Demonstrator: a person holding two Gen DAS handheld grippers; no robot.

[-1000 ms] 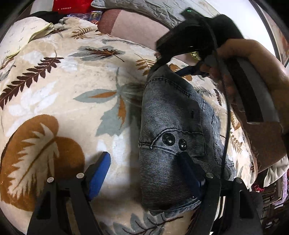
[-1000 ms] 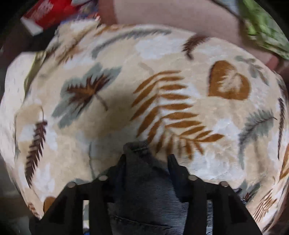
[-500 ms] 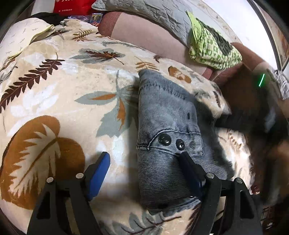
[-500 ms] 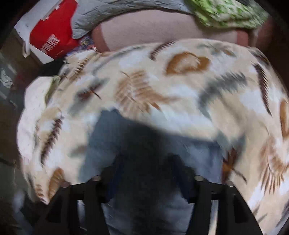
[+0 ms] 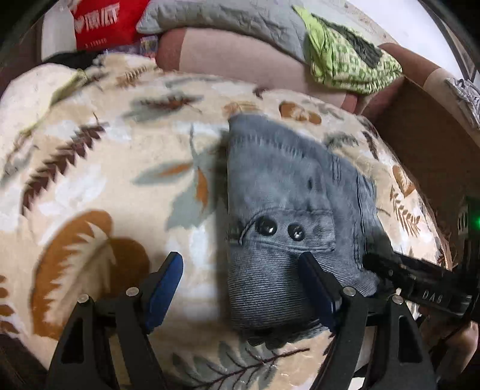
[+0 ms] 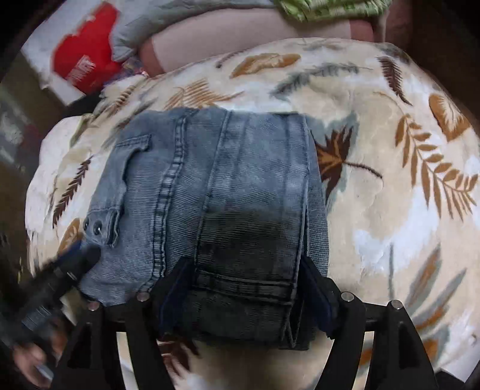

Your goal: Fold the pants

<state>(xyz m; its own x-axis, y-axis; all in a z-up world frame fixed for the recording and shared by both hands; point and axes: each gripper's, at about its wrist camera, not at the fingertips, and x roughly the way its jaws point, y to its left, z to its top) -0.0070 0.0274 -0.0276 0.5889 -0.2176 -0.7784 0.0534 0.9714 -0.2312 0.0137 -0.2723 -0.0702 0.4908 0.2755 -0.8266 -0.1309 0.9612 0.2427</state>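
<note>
Both wrist views, folded pants on a leaf-print blanket. Nearest us in the left wrist view, the left gripper point(image 5: 240, 288) has its jaws wide apart: one blue pad rests against the near corner of the pants point(image 5: 282, 216), the other stands over bare blanket point(image 5: 99, 168) beside them. In the right wrist view, the right gripper point(image 6: 246, 288) also has its jaws apart, straddling the near hem of the pants point(image 6: 216, 192) without pinching it.

The pants lie as a compact denim bundle, several layers thick, near the middle of the blanket, with two snap buttons point(image 5: 280, 229) showing on the end toward the left gripper. We judge the folding nearly complete; what remains is squaring and flattening.

To do this well, we would press downward on the pants with open jaws rather than pinch, since gripping a stacked edge could drag the top layer off the lower ones. We would steady one end while the other gripper smooths away from it.

Beyond the pants lie a pink cushion point(image 5: 240, 60), a green patterned cloth point(image 5: 348, 60) and a red package point(image 5: 105, 21).
</note>
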